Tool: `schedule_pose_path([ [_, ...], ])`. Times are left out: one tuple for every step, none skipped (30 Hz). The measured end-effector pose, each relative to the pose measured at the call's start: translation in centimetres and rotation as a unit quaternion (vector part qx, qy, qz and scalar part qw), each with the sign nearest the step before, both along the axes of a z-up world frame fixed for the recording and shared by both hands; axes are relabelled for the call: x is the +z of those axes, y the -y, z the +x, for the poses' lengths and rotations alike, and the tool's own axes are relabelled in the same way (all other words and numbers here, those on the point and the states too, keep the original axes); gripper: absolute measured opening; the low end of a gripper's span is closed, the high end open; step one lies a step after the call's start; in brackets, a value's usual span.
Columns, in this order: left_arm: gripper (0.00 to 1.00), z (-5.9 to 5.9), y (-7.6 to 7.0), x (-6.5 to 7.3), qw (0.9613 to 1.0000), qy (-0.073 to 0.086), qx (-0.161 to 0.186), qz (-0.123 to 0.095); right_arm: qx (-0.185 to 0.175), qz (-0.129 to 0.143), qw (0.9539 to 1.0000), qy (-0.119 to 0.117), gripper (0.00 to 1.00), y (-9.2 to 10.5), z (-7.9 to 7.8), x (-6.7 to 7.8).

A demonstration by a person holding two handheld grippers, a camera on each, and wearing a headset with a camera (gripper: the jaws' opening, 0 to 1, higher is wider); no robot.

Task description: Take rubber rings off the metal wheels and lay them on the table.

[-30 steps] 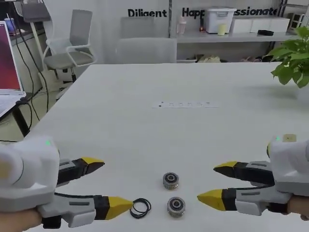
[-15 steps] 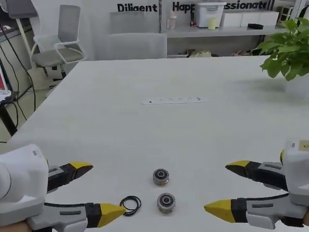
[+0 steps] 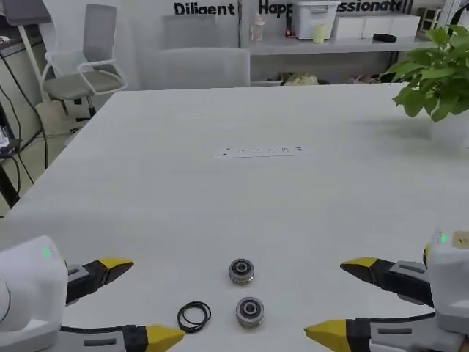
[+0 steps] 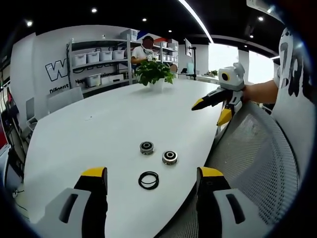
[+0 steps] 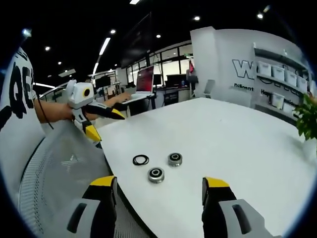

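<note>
Agape, left gripper point(image 3: 146, 300), right gripper point(image 3: 333, 298), rings point(image 3: 194, 316) beside wheels point(image 3: 241, 270)

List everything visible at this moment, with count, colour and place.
metal wheels: two, silver-grey, near table edge, between the grippers
rubber rings: overlapping bunch, count unclear, black, flat on the table left of the nearer wheel
table: one, white
socket strip: one, white, mid-table
plant: one, green, far right
chairs: two, grey, beyond the far edge
storage boxes: several, white, back shelf
left gripper: grey, yellow tips, open, lower left
right gripper: same colours, open, lower right
</note>
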State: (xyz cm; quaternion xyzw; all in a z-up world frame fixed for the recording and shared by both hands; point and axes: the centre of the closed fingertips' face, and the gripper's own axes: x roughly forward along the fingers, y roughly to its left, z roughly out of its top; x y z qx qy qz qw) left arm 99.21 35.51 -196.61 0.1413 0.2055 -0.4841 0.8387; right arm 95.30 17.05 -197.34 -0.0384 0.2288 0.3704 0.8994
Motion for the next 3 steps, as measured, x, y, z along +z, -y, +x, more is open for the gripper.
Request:
schedule_pose_path([
  [0.71, -0.03, 0.03, -0.15, 1.0, -0.003, 0.0, 0.0, -0.002, 0.0, 1.0, 0.002, 0.69, 0.1, 0.07, 0.05],
  [0.71, -0.08, 0.08, -0.27, 1.0, -0.005, 0.0, 0.0, -0.004, -0.001, 1.0, 0.004, 0.68, 0.18, 0.12, 0.09],
  [0.71, -0.11, 0.11, -0.3, 1.0, -0.006, -0.001, 0.001, -0.005, -0.002, 1.0, 0.005, 0.68, 0.21, 0.14, 0.1],
])
